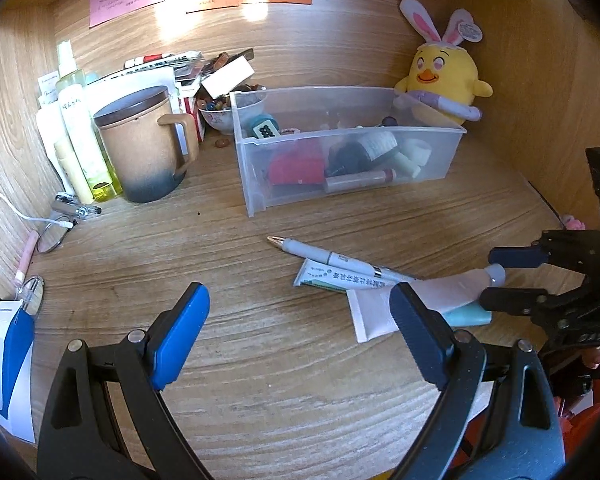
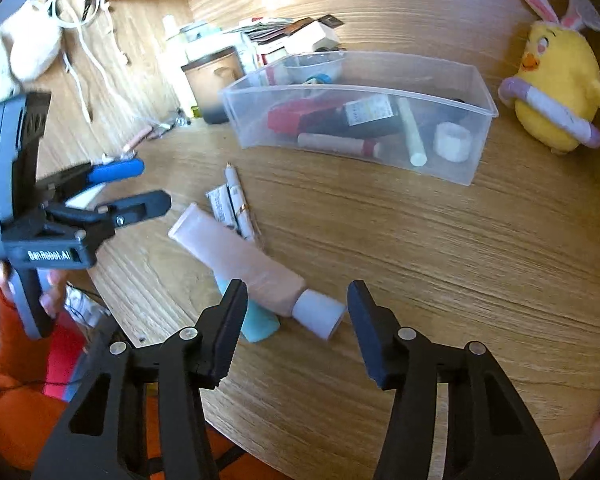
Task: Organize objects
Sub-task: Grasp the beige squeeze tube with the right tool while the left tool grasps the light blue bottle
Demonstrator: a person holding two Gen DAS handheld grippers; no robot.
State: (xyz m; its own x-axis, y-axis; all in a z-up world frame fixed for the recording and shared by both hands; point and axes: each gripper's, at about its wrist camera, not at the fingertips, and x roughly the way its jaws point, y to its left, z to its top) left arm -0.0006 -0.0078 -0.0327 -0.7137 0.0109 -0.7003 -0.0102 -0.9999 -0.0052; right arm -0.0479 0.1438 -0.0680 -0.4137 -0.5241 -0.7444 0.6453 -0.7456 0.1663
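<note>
A clear plastic bin [image 1: 340, 148] [image 2: 380, 92] with several small items stands on the wooden desk. In front of it lie a white pen [image 1: 332, 258] [image 2: 240, 200], a small green-white tube [image 1: 332, 280], a pale pink tube with a white cap [image 2: 252, 264] [image 1: 456, 284] and a teal tube [image 2: 260, 324] under it. My right gripper [image 2: 296, 332] [image 1: 512, 276] is open, its jaws on either side of the pink tube's white cap [image 2: 320, 314]. My left gripper [image 1: 300, 336] [image 2: 148, 188] is open and empty above the desk, left of the tubes.
A brown lidded mug [image 1: 148, 144], several bottles [image 1: 76, 128], a bowl of beads [image 1: 220, 114] and stacked papers stand at the back left. A yellow chick plush [image 1: 448, 80] [image 2: 556, 88] sits at the back right. Glasses [image 1: 54, 236] and a white cable lie left.
</note>
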